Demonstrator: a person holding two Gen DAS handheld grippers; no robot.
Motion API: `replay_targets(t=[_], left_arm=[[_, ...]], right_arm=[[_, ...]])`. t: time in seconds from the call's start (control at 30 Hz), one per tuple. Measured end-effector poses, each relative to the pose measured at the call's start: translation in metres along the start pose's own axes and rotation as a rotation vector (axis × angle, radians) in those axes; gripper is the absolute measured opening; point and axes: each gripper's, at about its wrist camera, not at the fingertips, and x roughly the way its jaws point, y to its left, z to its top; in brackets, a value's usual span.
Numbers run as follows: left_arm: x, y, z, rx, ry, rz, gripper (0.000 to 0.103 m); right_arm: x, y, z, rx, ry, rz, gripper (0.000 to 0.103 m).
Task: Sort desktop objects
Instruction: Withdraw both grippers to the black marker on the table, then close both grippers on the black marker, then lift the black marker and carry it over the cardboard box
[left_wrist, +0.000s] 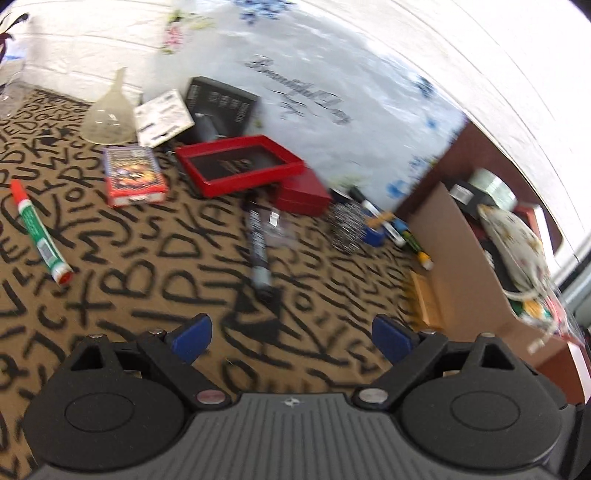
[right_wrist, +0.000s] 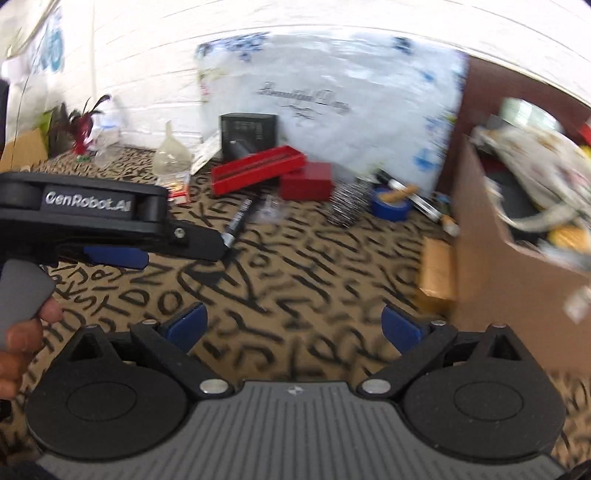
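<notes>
My left gripper (left_wrist: 291, 338) is open and empty, hovering over the lettered tablecloth just short of a black marker (left_wrist: 258, 251). The same gripper (right_wrist: 162, 245) shows side-on at the left of the right wrist view, its tip near the black marker (right_wrist: 240, 218). My right gripper (right_wrist: 295, 326) is open too, with nothing between its blue pads (right_wrist: 186, 326). A green marker with a red cap (left_wrist: 38, 234) lies far left. Beyond it are a card box (left_wrist: 133, 175), a red tray (left_wrist: 240, 164), a small red box (left_wrist: 304, 192) and a steel scrubber (left_wrist: 345, 227).
A cardboard box (left_wrist: 461, 258) full of items stands at the right with a wooden block (left_wrist: 428, 299) beside it. Blue tape (right_wrist: 391, 206) and more markers (left_wrist: 399, 236) lie near it. A funnel (left_wrist: 109, 114), a black box (left_wrist: 221, 101) and a printed bag line the back. A hand (right_wrist: 18, 343) holds the left gripper.
</notes>
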Motion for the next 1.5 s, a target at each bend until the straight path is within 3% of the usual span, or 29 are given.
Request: replay_targets(t=[0.1, 0.2, 0.33, 0.67, 0.8, 0.97, 1.2, 1.23, 1.3, 1.37, 1.47, 1.5], left_arm=[[0.006, 0.020, 0.012, -0.054, 0.008, 0.008, 0.093], [0.015, 0.030, 0.021, -0.078, 0.018, 0.009, 0.087], [0.032, 0.035, 0.033, -0.057, 0.028, 0.013, 0.081], [0.072, 0.036, 0.052, -0.075, 0.086, -0.006, 0.069], [0.077, 0.027, 0.044, -0.034, 0.120, -0.020, 0.041], [0.069, 0.012, 0.025, 0.017, 0.166, -0.049, 0.026], [0.044, -0.016, -0.014, 0.065, 0.228, -0.085, 0.025], [0.040, -0.021, -0.020, 0.071, 0.225, -0.080, 0.027], [0.036, -0.029, -0.030, 0.085, 0.192, -0.058, 0.046], [0.036, -0.037, -0.034, 0.117, 0.182, -0.057, 0.053], [0.038, -0.046, -0.036, 0.168, 0.183, -0.019, 0.047], [0.038, -0.047, -0.036, 0.186, 0.181, -0.005, 0.037]], right_arm=[[0.025, 0.012, 0.012, -0.033, -0.002, 0.016, 0.079], [0.046, 0.022, 0.023, -0.045, 0.000, 0.042, 0.073], [0.073, 0.034, 0.035, -0.080, 0.022, 0.069, 0.056], [0.115, 0.044, 0.047, -0.088, 0.066, 0.104, 0.026], [0.102, 0.044, 0.039, -0.110, 0.078, 0.110, 0.014], [0.069, 0.033, 0.018, -0.054, 0.105, 0.148, 0.013], [0.012, 0.021, -0.017, -0.010, 0.127, 0.134, 0.013], [0.005, 0.020, -0.021, -0.007, 0.131, 0.128, 0.013], [-0.007, 0.021, -0.030, 0.004, 0.139, 0.126, 0.013], [-0.013, 0.021, -0.035, 0.013, 0.138, 0.127, 0.013], [-0.012, 0.022, -0.037, 0.029, 0.132, 0.116, 0.013], [-0.011, 0.022, -0.037, 0.028, 0.128, 0.113, 0.013]])
